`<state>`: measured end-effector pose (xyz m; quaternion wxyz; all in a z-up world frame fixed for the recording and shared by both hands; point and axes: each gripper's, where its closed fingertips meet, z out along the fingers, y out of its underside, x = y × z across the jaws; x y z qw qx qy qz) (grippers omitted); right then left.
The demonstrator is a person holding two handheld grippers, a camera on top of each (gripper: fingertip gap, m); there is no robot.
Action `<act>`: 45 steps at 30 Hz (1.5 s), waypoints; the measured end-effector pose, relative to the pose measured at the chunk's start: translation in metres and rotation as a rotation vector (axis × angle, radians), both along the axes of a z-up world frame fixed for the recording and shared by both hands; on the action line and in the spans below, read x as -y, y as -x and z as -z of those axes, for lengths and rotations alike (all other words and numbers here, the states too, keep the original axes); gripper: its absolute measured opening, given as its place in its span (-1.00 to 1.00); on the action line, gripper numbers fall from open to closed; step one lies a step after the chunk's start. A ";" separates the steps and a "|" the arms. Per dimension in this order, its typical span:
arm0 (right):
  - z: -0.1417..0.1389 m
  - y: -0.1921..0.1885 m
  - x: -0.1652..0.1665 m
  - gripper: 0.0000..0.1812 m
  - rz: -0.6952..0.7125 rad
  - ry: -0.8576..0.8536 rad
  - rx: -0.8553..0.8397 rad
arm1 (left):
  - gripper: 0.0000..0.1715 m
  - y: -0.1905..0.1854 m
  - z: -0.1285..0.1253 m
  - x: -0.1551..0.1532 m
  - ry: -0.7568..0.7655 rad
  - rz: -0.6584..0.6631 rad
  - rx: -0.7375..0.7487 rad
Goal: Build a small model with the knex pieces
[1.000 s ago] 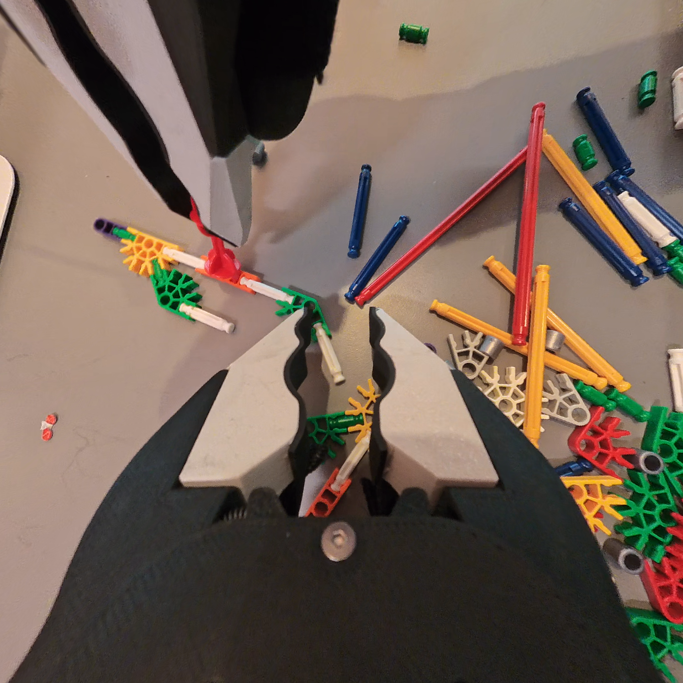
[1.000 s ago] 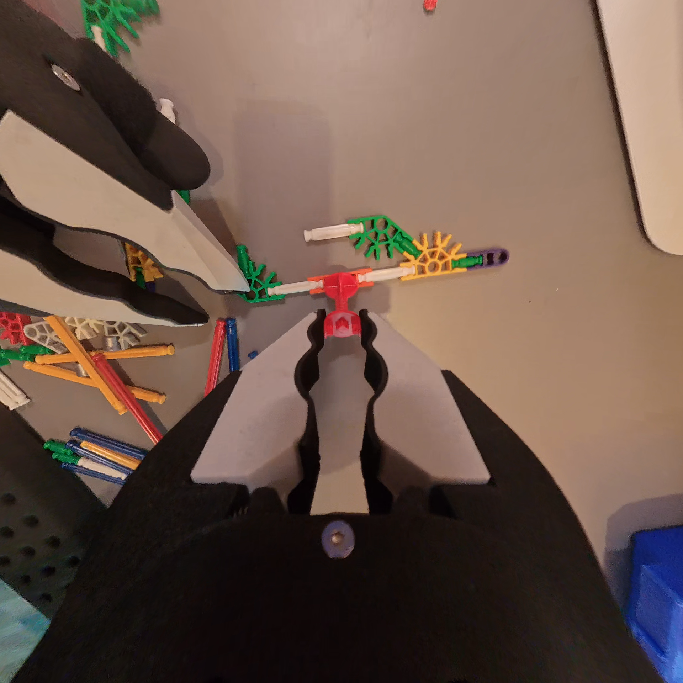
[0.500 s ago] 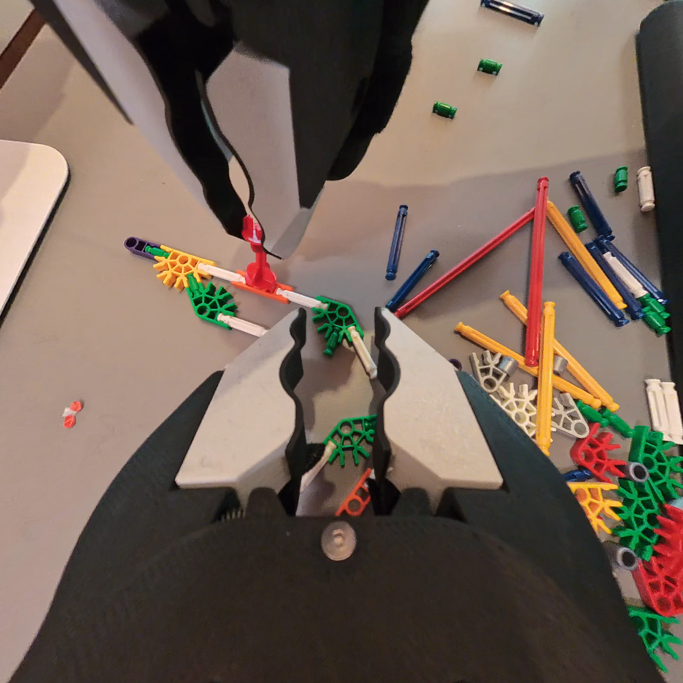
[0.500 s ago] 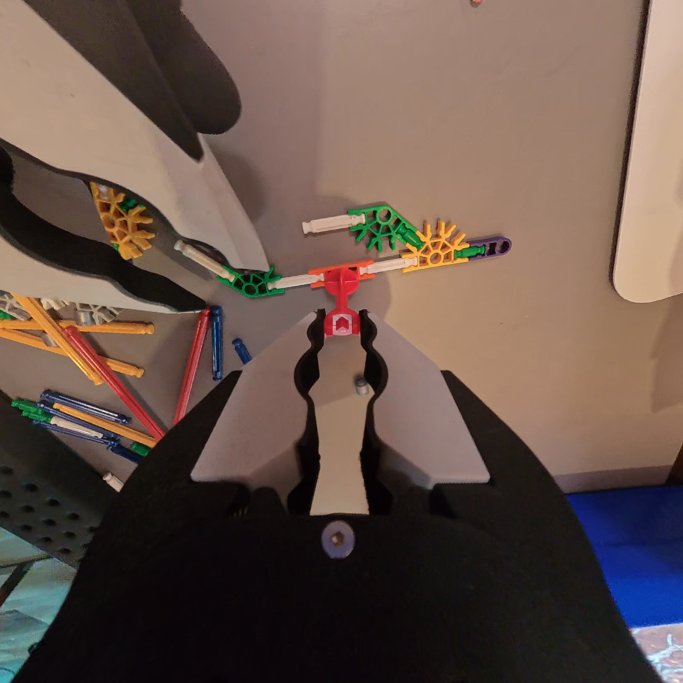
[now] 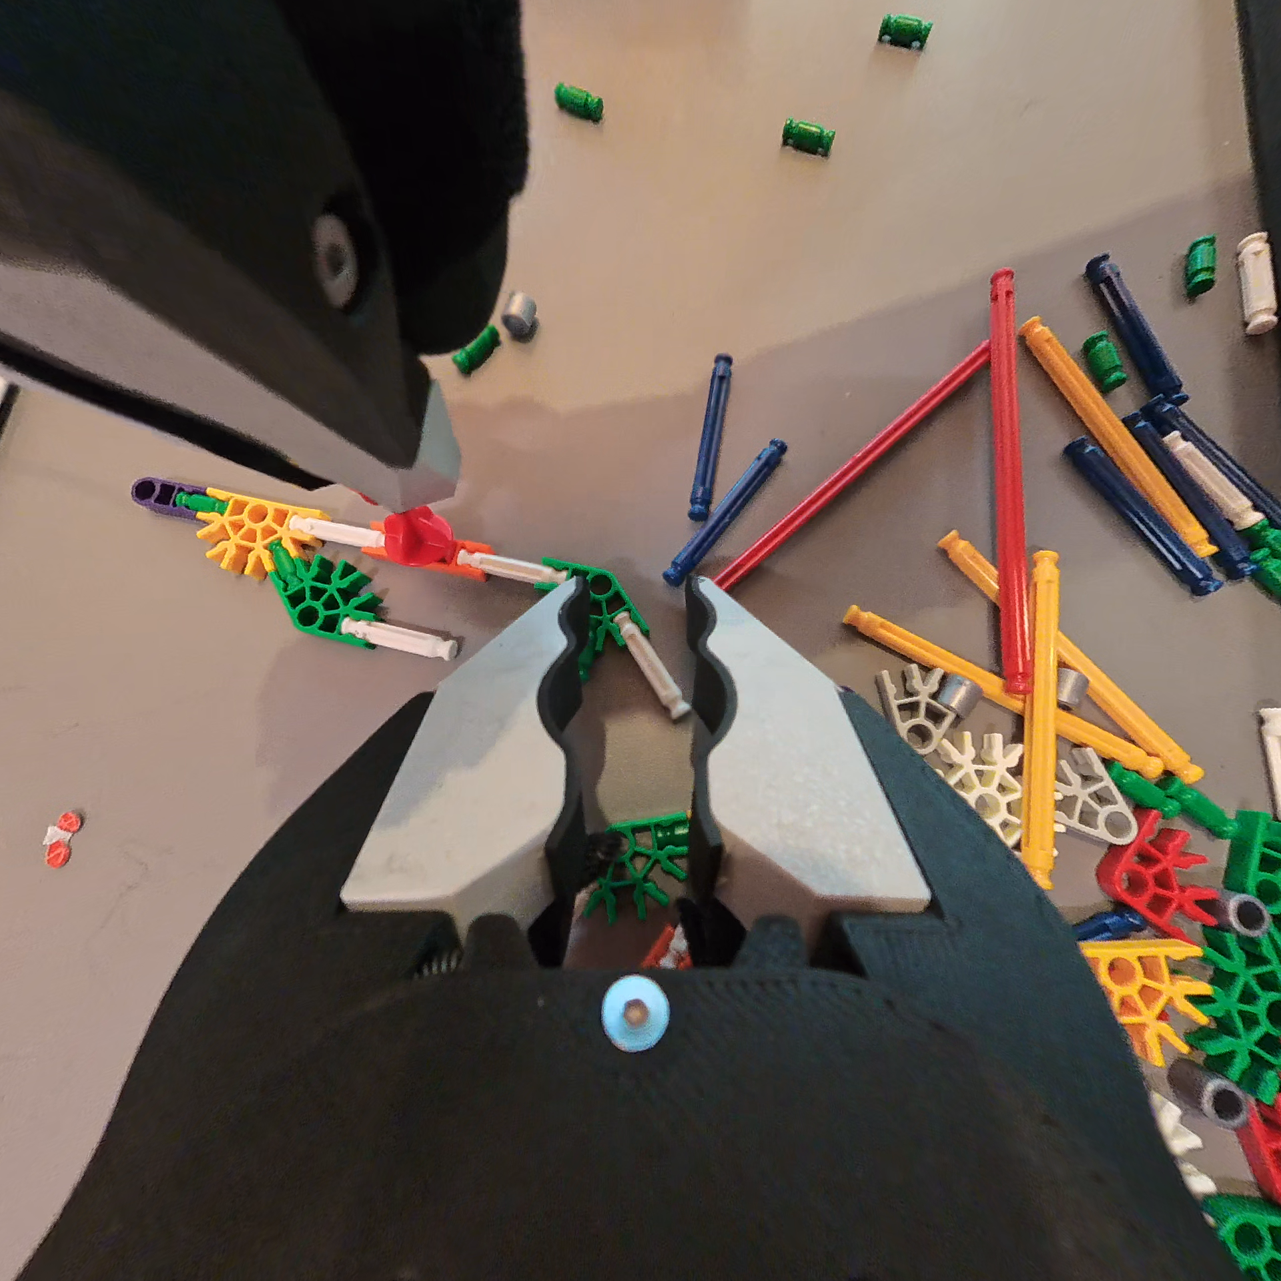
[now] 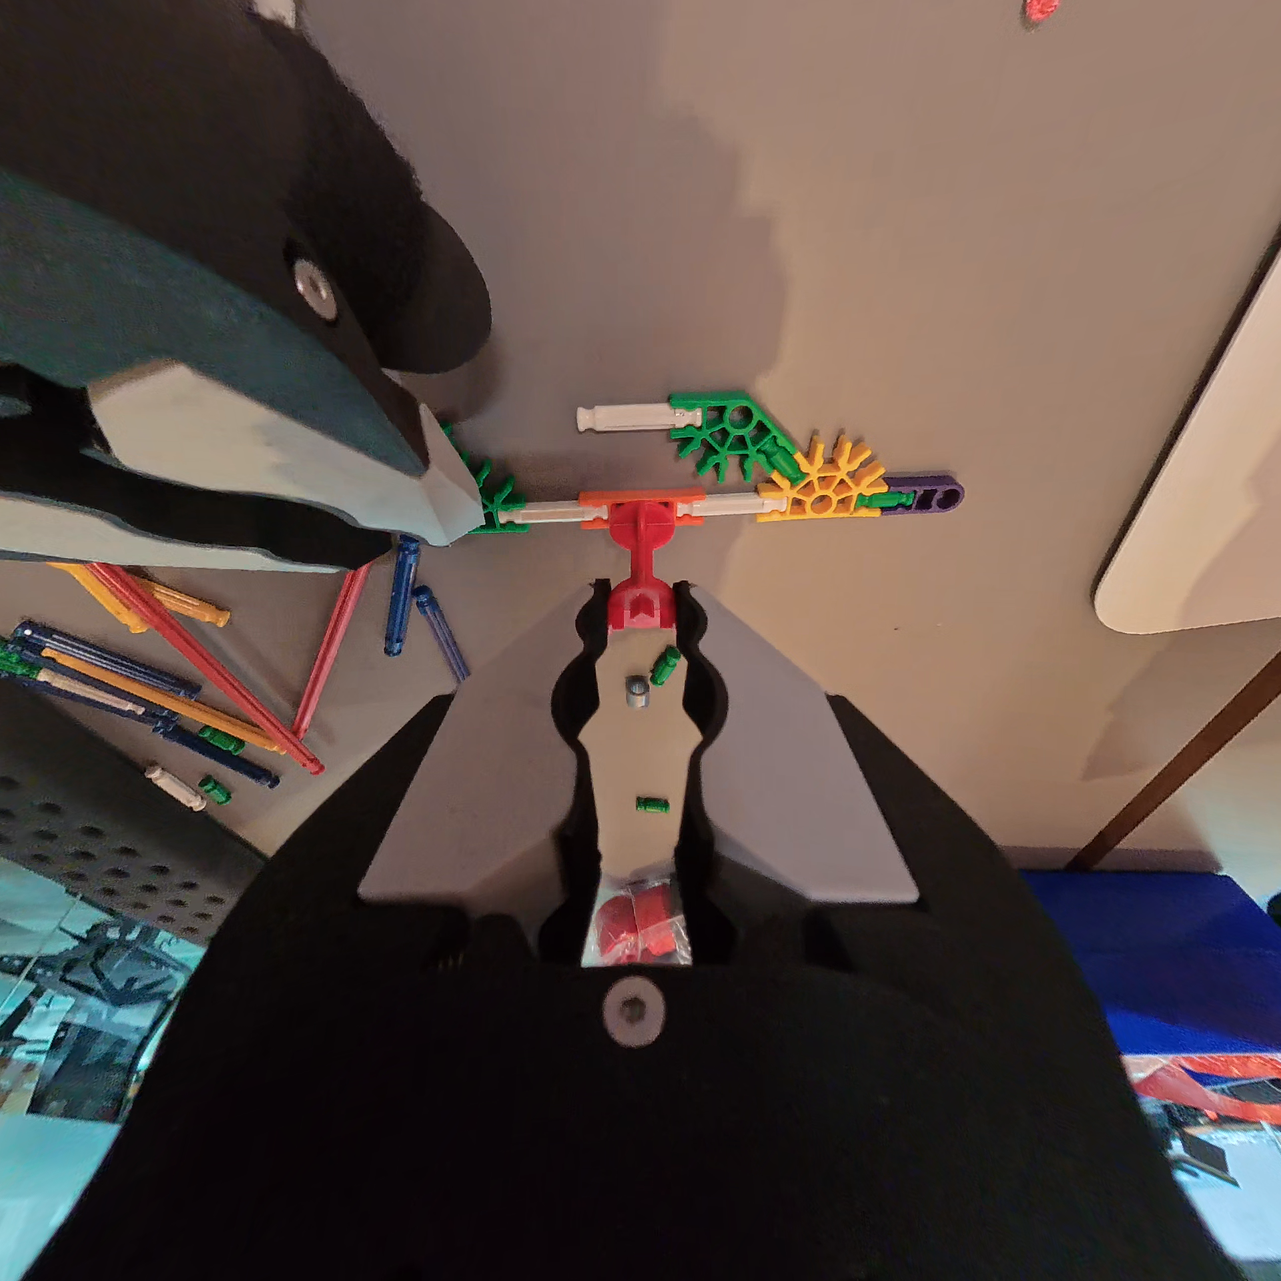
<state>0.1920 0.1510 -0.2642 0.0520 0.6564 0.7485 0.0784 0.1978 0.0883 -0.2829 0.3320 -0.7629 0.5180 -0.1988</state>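
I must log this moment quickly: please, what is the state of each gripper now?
Left gripper: open, its fingertips either side of a green connector, holding nothing.
Right gripper: shut on the red connector of the assembly.

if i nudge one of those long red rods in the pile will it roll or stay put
Probably stays put: the upright-running long red rod lies across yellow rods, which should stop it rolling. It looks thin and light, so it would likely slide or pivot. Its round section might roll once clear.

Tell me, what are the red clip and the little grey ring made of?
Red clip: looks like hard, glossy moulded plastic, with crisp edges and shine.
Grey ring: could be metal or silvery plastic; its dull sheen leaves it open.
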 end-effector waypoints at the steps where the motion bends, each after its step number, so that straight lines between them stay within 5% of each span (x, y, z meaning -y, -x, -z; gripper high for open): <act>1: 0.000 0.000 0.000 -0.82 -0.004 0.000 0.018 | -0.70 0.000 0.000 0.000 -0.003 0.001 0.001; 19: 0.004 0.010 0.000 -0.82 -0.067 -0.035 0.113 | -0.76 0.000 0.001 -0.002 -0.020 -0.003 0.006; 23: 0.005 0.013 0.003 -0.78 0.056 0.017 0.005 | -0.78 0.003 0.001 -0.002 -0.010 -0.007 -0.004; 25: -0.002 0.012 0.000 -0.44 0.121 0.010 -0.051 | -0.78 0.007 0.001 -0.004 -0.018 -0.015 -0.023; 26: -0.009 0.016 0.001 -0.43 0.154 0.027 -0.106 | -0.77 0.009 0.001 -0.003 -0.016 -0.015 -0.031; 36: -0.068 -0.016 0.001 -0.49 0.348 -0.055 -0.427 | -0.52 0.056 -0.017 0.012 -0.006 -0.128 -0.051; 45: -0.065 -0.035 0.034 -0.55 0.426 -0.042 -0.709 | -0.39 0.121 -0.029 0.046 -0.019 -0.359 -0.051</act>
